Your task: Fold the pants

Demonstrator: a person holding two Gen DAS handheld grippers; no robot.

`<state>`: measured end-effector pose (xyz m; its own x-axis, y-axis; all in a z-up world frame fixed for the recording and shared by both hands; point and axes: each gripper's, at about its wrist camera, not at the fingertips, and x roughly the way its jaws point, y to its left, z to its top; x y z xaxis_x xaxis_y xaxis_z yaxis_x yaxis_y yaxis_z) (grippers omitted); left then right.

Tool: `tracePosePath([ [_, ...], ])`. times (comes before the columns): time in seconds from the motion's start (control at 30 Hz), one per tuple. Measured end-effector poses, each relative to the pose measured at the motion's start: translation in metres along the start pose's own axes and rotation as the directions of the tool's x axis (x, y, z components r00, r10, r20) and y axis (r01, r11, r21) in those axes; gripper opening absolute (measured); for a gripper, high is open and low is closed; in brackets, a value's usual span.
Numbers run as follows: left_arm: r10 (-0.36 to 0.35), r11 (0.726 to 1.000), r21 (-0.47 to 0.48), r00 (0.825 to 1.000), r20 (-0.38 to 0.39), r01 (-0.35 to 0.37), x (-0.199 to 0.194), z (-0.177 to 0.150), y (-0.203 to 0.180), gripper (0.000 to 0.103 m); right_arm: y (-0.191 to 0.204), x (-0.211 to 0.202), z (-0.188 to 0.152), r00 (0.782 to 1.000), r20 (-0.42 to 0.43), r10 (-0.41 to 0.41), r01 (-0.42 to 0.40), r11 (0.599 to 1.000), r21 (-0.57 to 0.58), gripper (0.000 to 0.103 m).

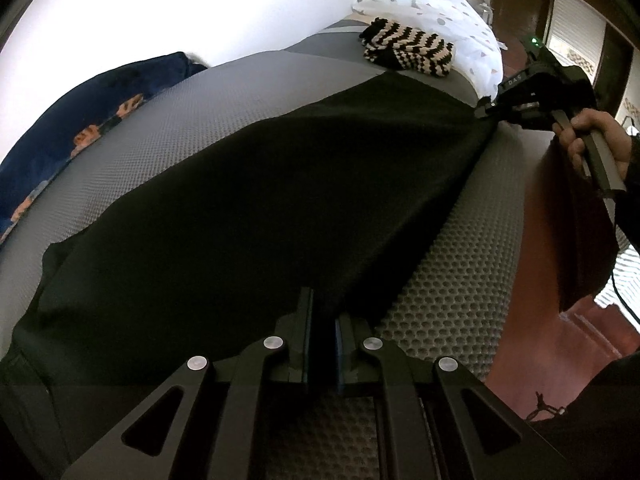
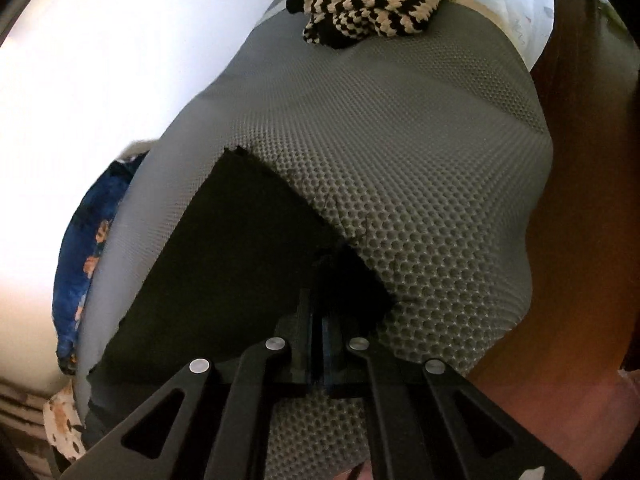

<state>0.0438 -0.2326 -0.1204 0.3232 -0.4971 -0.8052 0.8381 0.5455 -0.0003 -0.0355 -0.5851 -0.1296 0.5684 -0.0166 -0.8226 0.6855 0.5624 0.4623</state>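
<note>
You are holding the black pants [image 1: 256, 200] stretched flat along the near edge of the grey bed [image 1: 224, 92] — their long axis is running from your left hand-held gripper [image 1: 323, 340] across to your right hand-held gripper [image 1: 486, 111]. Both are clenching on the near edge of the fabric, one at each end. The pants are lying ahead of both grippers, away from you, so neither hand is nearer. No containers are showing.
</note>
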Motion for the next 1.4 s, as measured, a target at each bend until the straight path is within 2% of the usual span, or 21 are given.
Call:
tracePosePath([
  [0.07, -0.013, 1.000, -0.020, 1.000, -0.004, 0.013, 0.001, 0.001, 0.003, 0.013, -0.003, -0.001, 0.000, 1.000, -0.003, 0.004, -0.004, 1.000, -0.001, 0.001],
  [0.13, -0.021, 0.998, -0.053, 1.000, -0.009, 0.020, 0.000, 0.002, 0.006, 0.020, -0.004, -0.003, 0.000, 1.000, -0.009, -0.003, 0.003, 1.000, -0.010, 0.001],
  [0.17, -0.038, 0.996, -0.080, 0.999, -0.010, 0.037, -0.002, 0.002, 0.010, 0.033, -0.004, -0.005, 0.001, 1.000, -0.007, -0.004, 0.004, 1.000, -0.005, 0.004],
  [0.2, -0.055, 0.992, -0.112, 0.998, -0.009, 0.054, -0.004, 0.002, 0.013, 0.053, -0.003, -0.009, 0.002, 1.000, 0.002, -0.026, 0.026, 1.000, -0.007, 0.008],
  [0.27, -0.060, 0.984, -0.165, 0.998, 0.011, 0.061, -0.013, 0.002, 0.019, 0.066, -0.003, -0.017, 0.005, 0.997, 0.026, -0.067, 0.067, 0.998, -0.021, 0.020],
  [0.3, -0.070, 0.981, -0.178, 0.997, 0.033, 0.075, -0.019, 0.002, 0.021, 0.066, -0.001, -0.020, 0.006, 0.995, 0.040, -0.087, 0.088, 0.996, -0.032, 0.027],
  [0.33, -0.073, 0.979, -0.187, 0.996, 0.047, 0.081, -0.025, 0.002, 0.024, 0.066, 0.001, -0.025, 0.008, 0.991, 0.056, -0.122, 0.125, 0.991, -0.044, 0.028],
  [0.4, -0.059, 0.976, -0.206, 0.995, 0.078, 0.074, -0.039, 0.001, 0.032, 0.066, 0.007, -0.030, 0.011, 0.989, 0.063, -0.133, 0.136, 0.989, -0.062, 0.028],
  [0.53, 0.061, 0.952, -0.305, 0.988, 0.139, -0.015, -0.073, -0.010, 0.069, 0.068, 0.055, -0.033, 0.015, 0.993, 0.079, -0.085, 0.097, 0.980, -0.173, 0.028],
  [0.6, 0.153, 0.921, -0.378, 0.978, 0.142, -0.089, -0.088, -0.021, 0.096, 0.068, 0.087, -0.027, 0.012, 0.998, 0.049, -0.034, 0.045, 0.969, -0.244, 0.028],
  [0.67, 0.220, 0.883, -0.448, 0.966, 0.134, -0.139, -0.101, -0.034, 0.121, 0.068, 0.131, -0.013, 0.003, 0.999, -0.026, 0.042, -0.048, 0.942, -0.332, 0.028],
  [0.7, 0.264, 0.854, -0.490, 0.957, 0.124, -0.172, -0.109, -0.043, 0.137, 0.068, 0.148, -0.007, -0.003, 0.996, -0.060, 0.070, -0.087, 0.929, -0.360, 0.028],
  [0.77, 0.329, 0.807, -0.547, 0.938, 0.106, -0.221, -0.121, -0.059, 0.159, 0.068, 0.196, 0.011, -0.019, 0.978, -0.161, 0.135, -0.193, 0.878, -0.439, 0.028],
  [0.87, 0.407, 0.735, -0.614, 0.911, 0.063, -0.286, -0.139, -0.084, 0.189, 0.068, 0.264, 0.035, -0.052, 0.932, -0.311, 0.187, -0.334, 0.778, -0.533, 0.029],
  [0.9, 0.423, 0.716, -0.631, 0.905, 0.049, -0.300, -0.143, -0.090, 0.195, 0.068, 0.288, 0.045, -0.066, 0.909, -0.371, 0.191, -0.382, 0.737, -0.558, 0.030],
  [0.97, 0.447, 0.671, -0.668, 0.894, 0.019, -0.321, -0.153, -0.107, 0.211, 0.068, 0.323, 0.060, -0.088, 0.879, -0.442, 0.179, -0.437, 0.673, -0.596, 0.033],
  [1.03, 0.452, 0.637, -0.696, 0.892, -0.010, -0.331, -0.158, -0.122, 0.224, 0.068, 0.361, 0.076, -0.116, 0.847, -0.510, 0.151, -0.491, 0.593, -0.639, 0.034],
  [1.13, 0.448, 0.600, -0.727, 0.893, -0.041, -0.334, -0.161, -0.141, 0.237, 0.068, 0.398, 0.102, -0.147, 0.795, -0.597, 0.109, -0.555, 0.528, -0.642, 0.035],
  [1.2, 0.441, 0.586, -0.739, 0.896, -0.053, -0.332, -0.163, -0.152, 0.244, 0.068, 0.417, 0.118, -0.161, 0.766, -0.638, 0.076, -0.580, 0.508, -0.637, 0.035],
  [1.27, 0.439, 0.579, -0.742, 0.896, -0.063, -0.336, -0.163, -0.159, 0.251, 0.068, 0.435, 0.136, -0.173, 0.761, -0.648, 0.034, -0.578, 0.490, -0.652, 0.036],
  [1.4, 0.408, 0.588, -0.750, 0.912, -0.050, -0.304, -0.162, -0.167, 0.256, 0.068, 0.453, 0.161, -0.188, 0.754, -0.657, -0.007, -0.576, 0.472, -0.667, 0.036],
])
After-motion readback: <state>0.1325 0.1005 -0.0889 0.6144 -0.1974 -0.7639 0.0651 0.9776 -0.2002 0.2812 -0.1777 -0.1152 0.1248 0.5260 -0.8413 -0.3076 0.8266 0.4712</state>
